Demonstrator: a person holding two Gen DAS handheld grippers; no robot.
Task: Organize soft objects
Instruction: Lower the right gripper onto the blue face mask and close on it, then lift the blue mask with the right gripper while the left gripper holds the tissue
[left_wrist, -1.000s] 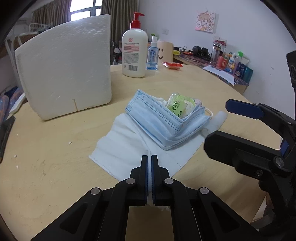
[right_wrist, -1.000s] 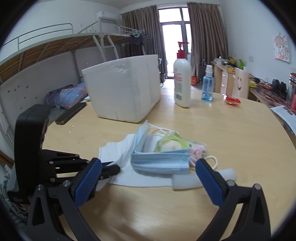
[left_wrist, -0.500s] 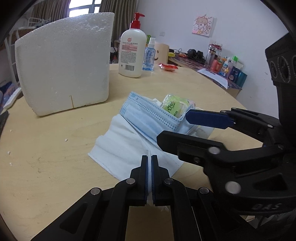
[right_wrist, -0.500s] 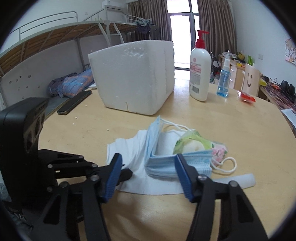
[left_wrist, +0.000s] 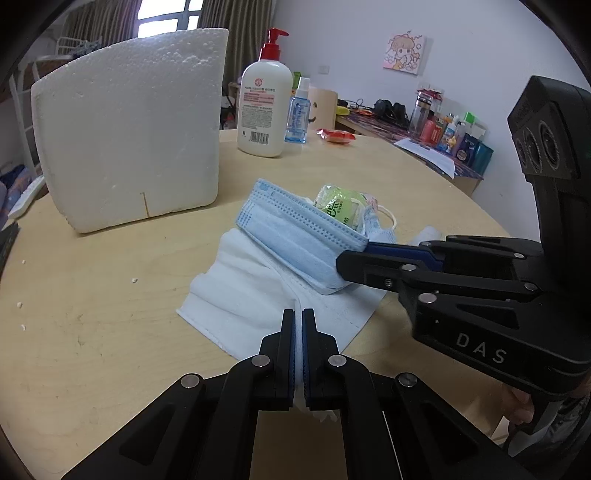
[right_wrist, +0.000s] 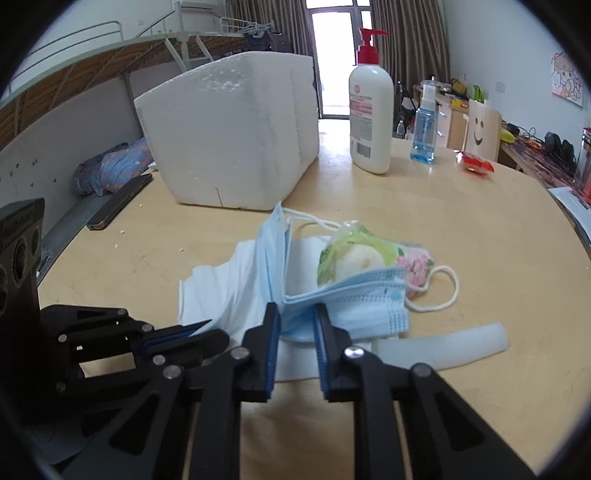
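Both pairs of jaws are pinched on soft things at the near middle of the round table (left_wrist: 92, 317): the left gripper (left_wrist: 298, 325) clamps the white cloth's (left_wrist: 251, 291) near edge, the right gripper (right_wrist: 295, 317) grips the blue face mask's (right_wrist: 354, 299) near corner, atop the cloth.

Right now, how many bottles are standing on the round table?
2: a white pump bottle behind the foam box, and a small blue spray bottle just right of it. Others may hide behind the box.
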